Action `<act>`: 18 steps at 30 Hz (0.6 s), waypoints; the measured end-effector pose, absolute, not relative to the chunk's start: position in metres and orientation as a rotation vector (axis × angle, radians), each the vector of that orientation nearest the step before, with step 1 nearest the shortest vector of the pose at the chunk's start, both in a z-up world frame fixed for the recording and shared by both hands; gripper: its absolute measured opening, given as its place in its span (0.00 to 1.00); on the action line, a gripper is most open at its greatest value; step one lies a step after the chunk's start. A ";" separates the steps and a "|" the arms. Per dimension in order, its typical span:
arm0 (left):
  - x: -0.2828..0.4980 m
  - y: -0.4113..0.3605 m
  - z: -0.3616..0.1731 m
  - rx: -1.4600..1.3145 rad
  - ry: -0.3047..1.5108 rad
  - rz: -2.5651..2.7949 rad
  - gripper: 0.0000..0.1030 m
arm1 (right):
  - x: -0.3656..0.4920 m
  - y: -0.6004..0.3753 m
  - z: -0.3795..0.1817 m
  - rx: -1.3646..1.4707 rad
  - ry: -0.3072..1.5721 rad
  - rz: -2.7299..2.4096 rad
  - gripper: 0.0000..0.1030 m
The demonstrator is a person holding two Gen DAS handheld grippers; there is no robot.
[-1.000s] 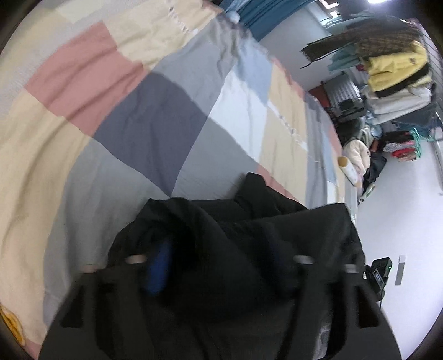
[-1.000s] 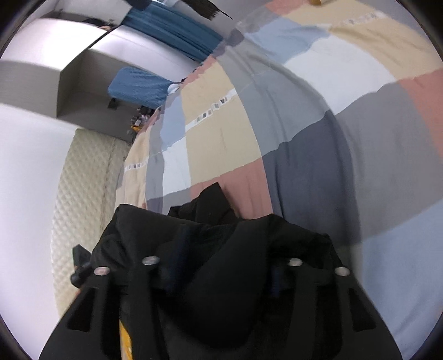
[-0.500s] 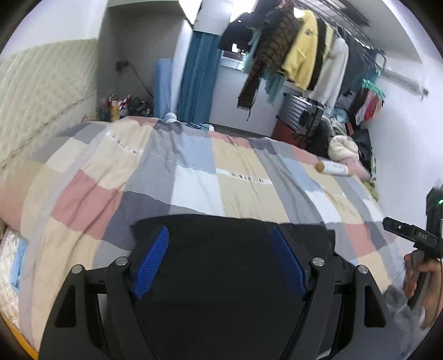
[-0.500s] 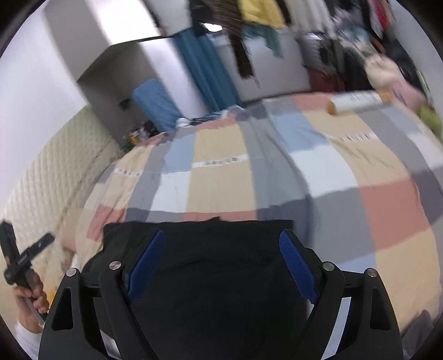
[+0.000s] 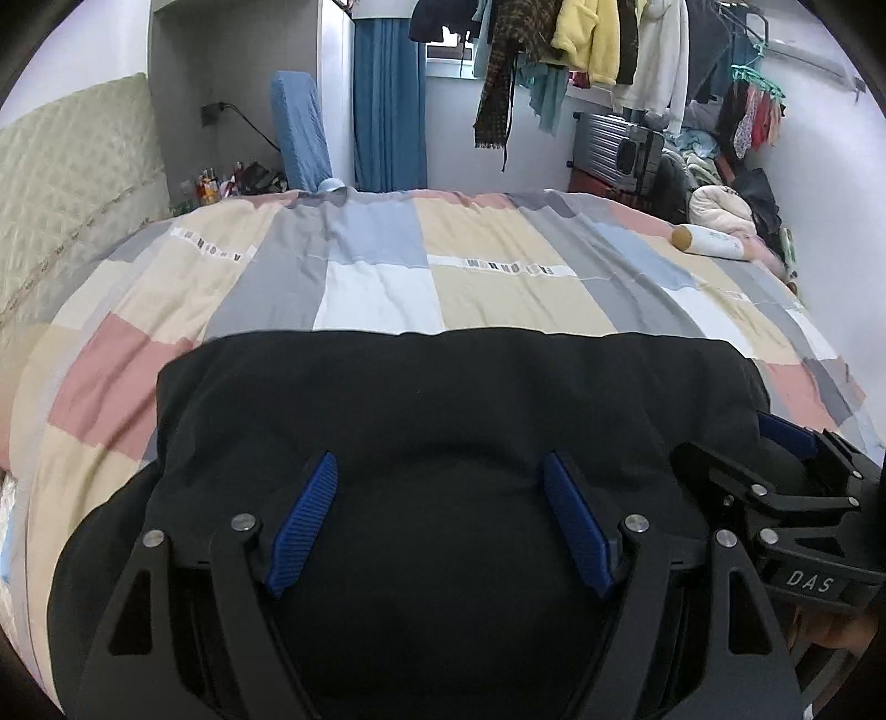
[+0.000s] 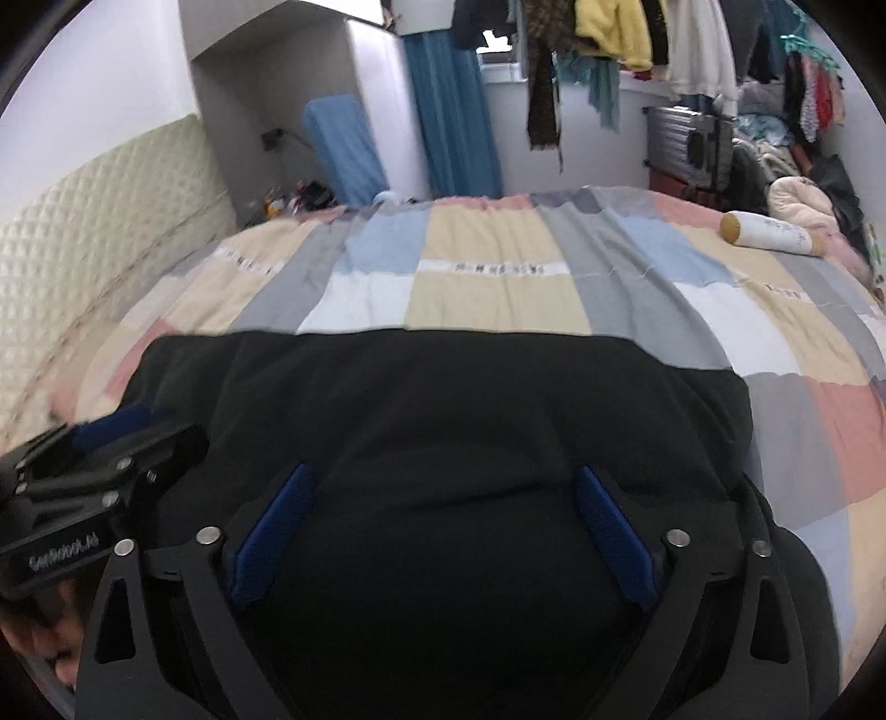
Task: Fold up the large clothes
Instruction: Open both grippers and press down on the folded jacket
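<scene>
A large black garment (image 5: pixel 443 387) (image 6: pixel 443 399) lies spread across the near part of a patchwork quilt (image 5: pixel 498 288) (image 6: pixel 487 299), its far edge straight. My left gripper (image 5: pixel 438 459) hovers over the garment's near left part, blue pads wide apart, cloth beneath them but not pinched. My right gripper (image 6: pixel 443 471) is beside it over the near right part. Its jaws are opening, and the cloth mounds between them without being pressed. Each gripper appears at the edge of the other's view: the right gripper (image 5: pixel 775 448) and the left gripper (image 6: pixel 122 429).
A white bottle with a tan cap (image 5: pixel 709 241) (image 6: pixel 769 232) lies at the bed's far right. A padded headboard (image 5: pixel 66 183) runs along the left. Hanging clothes (image 5: pixel 587 44), a suitcase (image 5: pixel 614 144) and a blue curtain (image 5: pixel 387 99) stand behind the bed. A hand (image 6: pixel 33 626) holds the left gripper.
Both views have rolled upright. The garment, bunched between the jaws a second ago, now lies flat on the quilt. The right jaws have widened and the two grippers have come side by side.
</scene>
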State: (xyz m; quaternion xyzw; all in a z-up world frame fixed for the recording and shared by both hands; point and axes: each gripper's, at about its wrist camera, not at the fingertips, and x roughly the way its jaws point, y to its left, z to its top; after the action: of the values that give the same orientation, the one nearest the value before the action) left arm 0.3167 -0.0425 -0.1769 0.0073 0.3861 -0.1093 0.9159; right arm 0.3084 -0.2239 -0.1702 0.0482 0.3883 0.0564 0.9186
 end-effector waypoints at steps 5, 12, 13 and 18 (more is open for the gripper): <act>0.336 -0.046 -0.188 0.023 0.800 -0.200 0.75 | 0.335 -0.222 -0.183 0.091 0.821 0.098 1.00; 0.353 -0.042 -0.201 0.019 0.811 -0.172 0.76 | 0.354 -0.222 -0.196 0.057 0.818 0.090 1.00; 0.353 -0.040 -0.202 0.017 0.811 -0.175 0.76 | 0.354 -0.223 -0.198 0.056 0.815 0.091 1.00; 0.349 -0.036 -0.205 0.030 0.793 -0.161 0.76 | 0.349 -0.228 -0.202 0.058 0.789 0.098 1.00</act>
State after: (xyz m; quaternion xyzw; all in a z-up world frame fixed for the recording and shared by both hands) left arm 0.3491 -0.0355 -0.2054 0.0148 0.3856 -0.0782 0.9192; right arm 0.3485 -0.2280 -0.2016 0.0284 0.3841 0.0476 0.9216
